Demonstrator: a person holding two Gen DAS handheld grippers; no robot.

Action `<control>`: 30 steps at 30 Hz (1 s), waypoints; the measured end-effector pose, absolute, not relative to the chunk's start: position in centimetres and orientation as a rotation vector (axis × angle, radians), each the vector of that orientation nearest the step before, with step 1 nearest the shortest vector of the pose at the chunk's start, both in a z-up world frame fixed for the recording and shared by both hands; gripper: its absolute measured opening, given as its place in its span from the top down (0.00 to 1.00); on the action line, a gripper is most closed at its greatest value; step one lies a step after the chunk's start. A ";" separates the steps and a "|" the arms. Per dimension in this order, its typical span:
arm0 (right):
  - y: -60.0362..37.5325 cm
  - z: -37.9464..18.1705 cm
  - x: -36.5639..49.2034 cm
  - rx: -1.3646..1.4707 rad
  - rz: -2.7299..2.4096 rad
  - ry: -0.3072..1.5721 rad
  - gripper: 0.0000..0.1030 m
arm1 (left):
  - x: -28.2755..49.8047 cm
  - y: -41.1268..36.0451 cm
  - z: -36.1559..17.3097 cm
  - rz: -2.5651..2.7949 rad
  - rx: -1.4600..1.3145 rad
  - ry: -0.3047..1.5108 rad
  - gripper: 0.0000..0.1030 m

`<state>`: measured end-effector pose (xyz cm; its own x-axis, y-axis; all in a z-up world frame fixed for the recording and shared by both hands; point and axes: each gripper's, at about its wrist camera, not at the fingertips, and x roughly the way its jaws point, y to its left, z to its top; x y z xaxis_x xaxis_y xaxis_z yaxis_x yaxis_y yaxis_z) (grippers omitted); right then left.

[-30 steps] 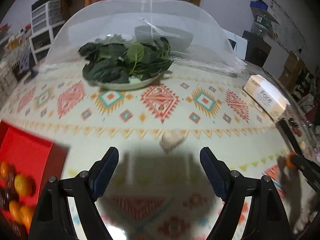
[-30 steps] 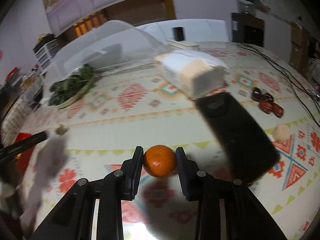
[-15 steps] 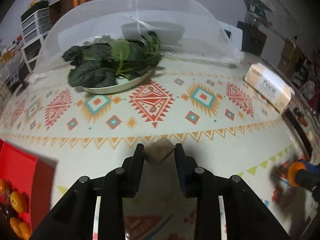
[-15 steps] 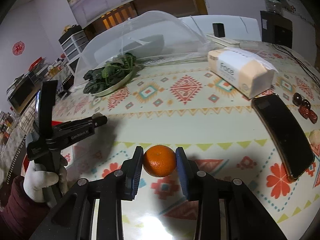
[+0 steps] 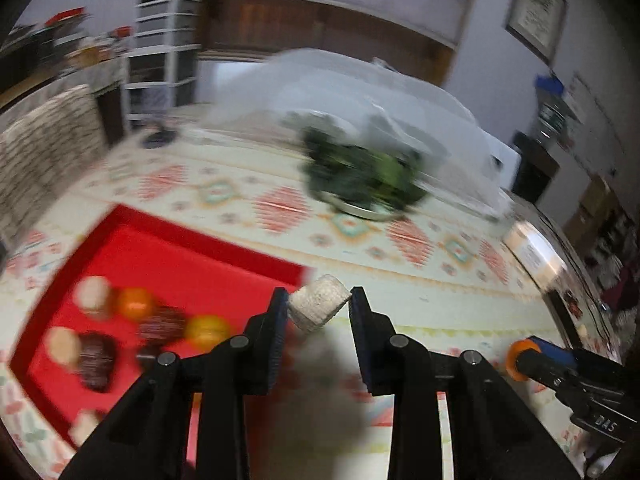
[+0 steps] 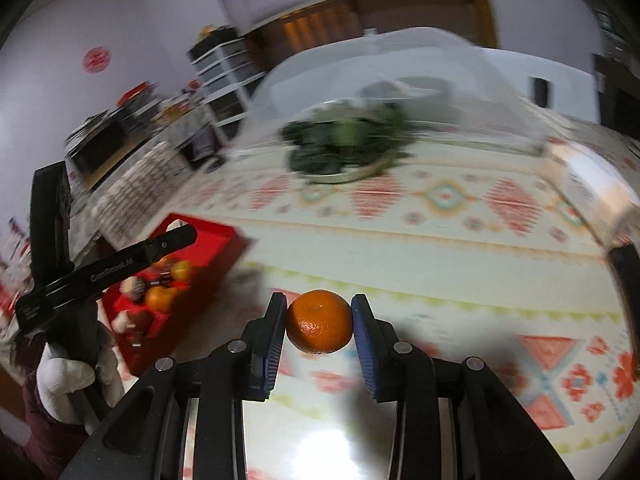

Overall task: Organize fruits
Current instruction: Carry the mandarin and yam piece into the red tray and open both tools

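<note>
My left gripper (image 5: 318, 304) is shut on a pale beige lump (image 5: 318, 309) and holds it above the table, just right of the red tray (image 5: 192, 236). The tray holds several oranges, dark fruits and pale lumps. My right gripper (image 6: 319, 322) is shut on an orange mandarin (image 6: 319, 321) above the patterned tablecloth. In the right wrist view the red tray (image 6: 216, 236) lies to the left, with the left gripper (image 6: 176, 238) over it. In the left wrist view the right gripper (image 5: 520, 360) shows at lower right with the mandarin.
A plate of green leaves (image 5: 360, 180) sits under a clear mesh dome (image 6: 400, 80) at the back. A tissue pack (image 5: 534, 254) and a black phone (image 6: 626, 280) lie at the right. A chair (image 5: 44, 152) stands left of the table.
Both grippers have swung left toward the red tray, carrying their loads. A second ago the left gripper was open around the lump; it has since closed on it and lifted it.
</note>
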<state>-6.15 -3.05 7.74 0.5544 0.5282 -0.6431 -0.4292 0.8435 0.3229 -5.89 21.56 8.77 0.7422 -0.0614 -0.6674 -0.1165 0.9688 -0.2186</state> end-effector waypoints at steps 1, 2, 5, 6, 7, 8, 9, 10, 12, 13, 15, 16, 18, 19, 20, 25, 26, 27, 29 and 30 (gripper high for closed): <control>-1.1 7.9 -6.1 0.128 0.603 0.811 0.65 | -6.2 23.0 8.8 0.057 -0.265 0.734 0.71; 0.0 8.0 -6.1 0.124 0.624 0.815 0.65 | -6.4 24.5 8.7 0.081 -0.282 0.735 0.71; 4.9 8.1 -5.8 0.093 0.690 0.832 0.65 | -6.7 28.5 8.3 0.137 -0.314 0.743 0.71; 6.0 7.9 -5.8 0.087 0.704 0.838 0.65 | -6.7 29.7 8.2 0.156 -0.321 0.747 0.71; 7.5 7.8 -5.5 0.082 0.724 0.849 0.65 | -6.5 30.7 8.0 0.167 -0.330 0.754 0.71; 9.0 7.6 -5.3 0.078 0.741 0.861 0.65 | -6.4 31.7 7.7 0.176 -0.340 0.764 0.71; 10.0 7.4 -5.1 0.075 0.750 0.869 0.65 | -6.0 32.8 7.3 0.186 -0.352 0.777 0.71; 11.3 7.2 -4.8 0.070 0.763 0.880 0.65 | -5.8 33.5 7.0 0.192 -0.361 0.786 0.71; 13.5 6.6 -4.4 0.052 0.775 0.897 0.65 | -5.3 34.4 6.4 0.206 -0.372 0.804 0.71; 14.3 6.4 -4.2 0.040 0.776 0.901 0.65 | -5.1 34.8 6.0 0.210 -0.378 0.812 0.71; 15.9 5.9 -3.6 0.010 0.770 0.909 0.65 | -4.9 35.5 5.5 0.209 -0.396 0.824 0.71; 16.4 5.6 -3.4 -0.003 0.764 0.912 0.65 | -4.8 35.7 5.2 0.211 -0.400 0.828 0.71; 17.6 5.1 -2.7 -0.030 0.748 0.916 0.65 | -4.6 36.0 4.9 0.209 -0.409 0.831 0.69; 18.0 4.7 -2.4 -0.044 0.739 0.919 0.65 | -4.7 36.0 4.9 0.203 -0.419 0.829 0.67; 18.2 4.5 -2.2 -0.050 0.735 0.921 0.64 | -4.8 36.0 4.9 0.200 -0.425 0.825 0.59; 18.9 4.3 -1.5 -0.056 0.728 0.910 0.63 | -5.5 36.2 5.7 0.198 -0.430 0.790 0.44; 19.0 4.4 -1.5 -0.059 0.729 0.903 0.62 | -5.7 36.2 5.9 0.198 -0.430 0.784 0.42; 19.0 4.6 -1.5 -0.058 0.727 0.894 0.62 | -5.9 36.1 6.1 0.197 -0.430 0.776 0.39; 18.6 5.1 -1.7 -0.043 0.726 0.879 0.62 | -6.5 35.8 6.7 0.198 -0.420 0.753 0.37; 18.3 5.3 -1.7 -0.034 0.728 0.873 0.62 | -6.8 35.5 7.1 0.200 -0.410 0.741 0.36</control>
<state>-1.75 18.34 5.34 0.4210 0.5673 -0.7077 -0.5941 0.7621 0.2575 -6.82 35.51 7.08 0.7234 0.0330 -0.6897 -0.3182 0.9024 -0.2906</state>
